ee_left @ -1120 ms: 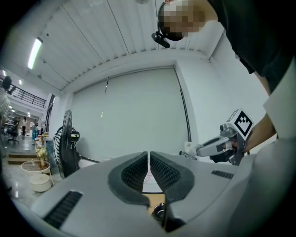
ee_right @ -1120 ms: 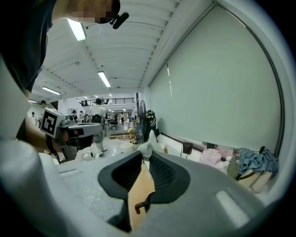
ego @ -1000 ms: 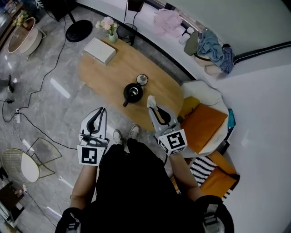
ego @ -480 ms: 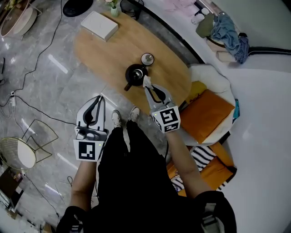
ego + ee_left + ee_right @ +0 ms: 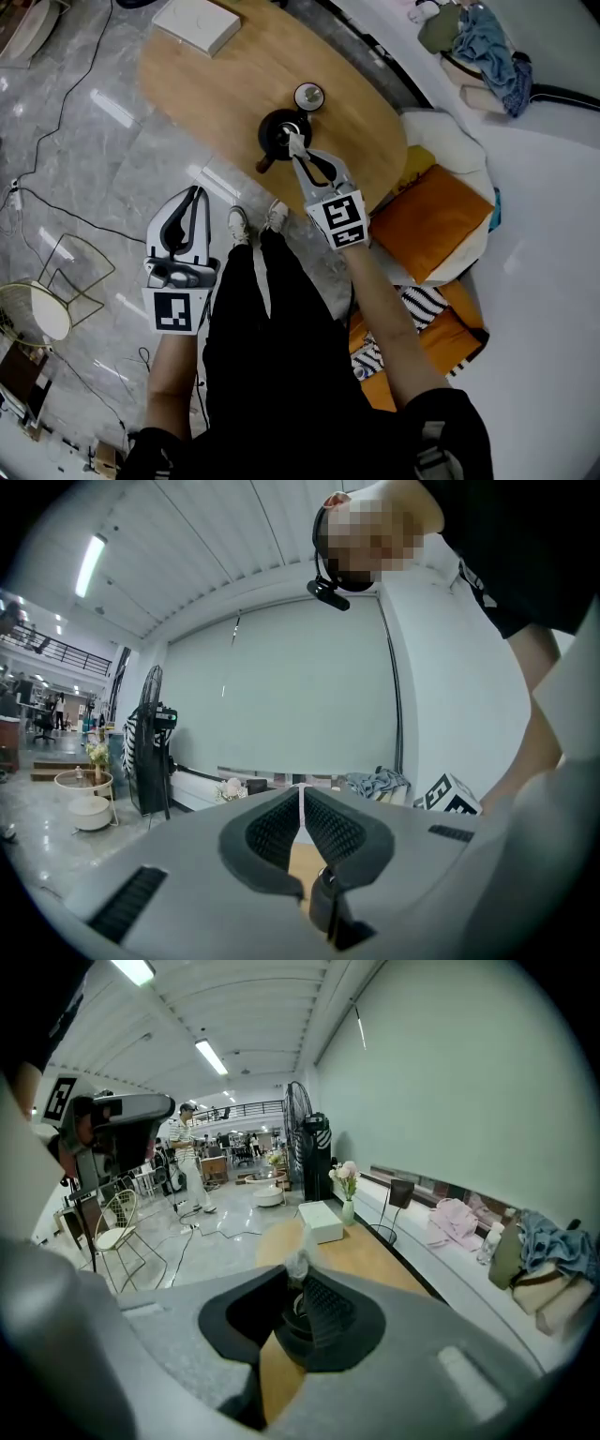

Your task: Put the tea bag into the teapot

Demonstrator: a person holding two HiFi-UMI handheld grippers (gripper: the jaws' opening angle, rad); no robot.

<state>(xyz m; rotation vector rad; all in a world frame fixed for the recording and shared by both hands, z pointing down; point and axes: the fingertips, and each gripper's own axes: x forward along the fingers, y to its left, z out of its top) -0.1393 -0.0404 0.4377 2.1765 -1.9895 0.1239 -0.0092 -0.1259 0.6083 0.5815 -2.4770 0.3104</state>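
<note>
Hovering over the round black teapot [image 5: 272, 131] on the oval wooden table [image 5: 197, 89], the right gripper [image 5: 294, 148] has its jaws pinched nearly together on the small white paper tea bag [image 5: 297, 1265], which sits at their tips just above the pot's open mouth; the pot's round lid [image 5: 308, 96] lies beside it; the left gripper [image 5: 192, 195], jaws together and empty, hangs off the table's edge. Releasing off-centre could land the bag on the rim or table; dipping lower could knock the pot.

Right gripper [image 5: 295, 147] and tea bag [image 5: 293, 140] are covering part of the teapot [image 5: 272, 133]; the white box [image 5: 192, 19] and the tabletop's [image 5: 220, 89] far edge are running off the top.
</note>
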